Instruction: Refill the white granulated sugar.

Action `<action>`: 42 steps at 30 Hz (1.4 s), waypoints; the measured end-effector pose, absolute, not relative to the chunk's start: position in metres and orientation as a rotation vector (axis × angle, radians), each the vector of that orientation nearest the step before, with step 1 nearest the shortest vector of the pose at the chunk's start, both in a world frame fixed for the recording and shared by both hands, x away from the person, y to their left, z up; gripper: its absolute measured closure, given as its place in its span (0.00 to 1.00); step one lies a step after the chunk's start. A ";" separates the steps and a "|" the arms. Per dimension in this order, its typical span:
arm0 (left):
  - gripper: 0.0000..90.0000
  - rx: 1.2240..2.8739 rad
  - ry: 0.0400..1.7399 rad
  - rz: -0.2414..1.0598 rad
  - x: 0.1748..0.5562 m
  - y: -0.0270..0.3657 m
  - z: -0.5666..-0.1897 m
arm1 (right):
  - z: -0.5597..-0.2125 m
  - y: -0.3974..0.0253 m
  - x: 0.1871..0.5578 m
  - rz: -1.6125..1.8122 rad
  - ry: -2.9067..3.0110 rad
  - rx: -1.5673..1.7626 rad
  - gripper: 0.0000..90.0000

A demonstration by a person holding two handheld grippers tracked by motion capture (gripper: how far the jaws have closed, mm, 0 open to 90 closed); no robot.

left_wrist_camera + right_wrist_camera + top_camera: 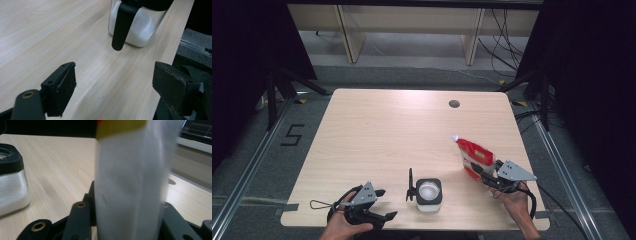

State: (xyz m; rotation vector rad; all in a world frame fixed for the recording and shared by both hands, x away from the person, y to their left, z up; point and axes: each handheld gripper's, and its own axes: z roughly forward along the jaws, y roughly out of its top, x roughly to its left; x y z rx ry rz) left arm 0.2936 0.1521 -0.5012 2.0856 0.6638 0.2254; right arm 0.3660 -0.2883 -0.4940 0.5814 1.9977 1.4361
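Observation:
A square glass jar (429, 196) with a black rim holds white powder near the table's front edge; its black lid (410, 185) is flipped open to the left. The jar (136, 23) stands just beyond my left gripper (113, 87), whose jaws stand wide apart over bare wood. In the high view the left gripper (382, 205) sits at the front left. My right gripper (479, 172) is shut on a red and white pouch (473, 152), held upright at the right. The pouch (130, 182) stands close between the right jaws, the jar (11, 180) at the left.
The light wooden table (387, 130) has a round cable hole (454, 104) near its far edge. A thin wire loop (319, 204) lies at the front left. Dark floor, rails and shelving legs surround the table.

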 end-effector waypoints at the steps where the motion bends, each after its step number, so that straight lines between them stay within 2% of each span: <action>1: 0.21 2.079 0.665 0.221 0.294 0.152 -0.502 | -0.494 -0.290 0.365 1.431 1.983 0.592 0.72; 15: 0.21 2.070 0.695 0.209 0.293 0.150 -0.502 | -0.493 -0.304 0.357 1.468 1.962 0.699 0.68; 18: 0.21 2.074 0.695 0.214 0.293 0.151 -0.502 | -0.492 -0.302 0.355 1.527 2.002 0.723 0.63; 27: 0.21 2.081 0.679 0.214 0.293 0.152 -0.501 | -0.490 -0.308 0.340 1.525 1.950 0.903 0.39; 33: 0.21 2.063 0.694 0.204 0.293 0.150 -0.502 | -0.482 -0.311 0.318 1.473 1.940 1.011 0.32; 38: 0.21 2.081 0.660 0.226 0.294 0.152 -0.501 | -0.477 -0.314 0.304 1.427 1.954 1.026 0.32; 42: 0.21 2.073 0.697 0.211 0.293 0.151 -0.501 | -0.476 -0.317 0.297 1.382 1.969 1.056 0.32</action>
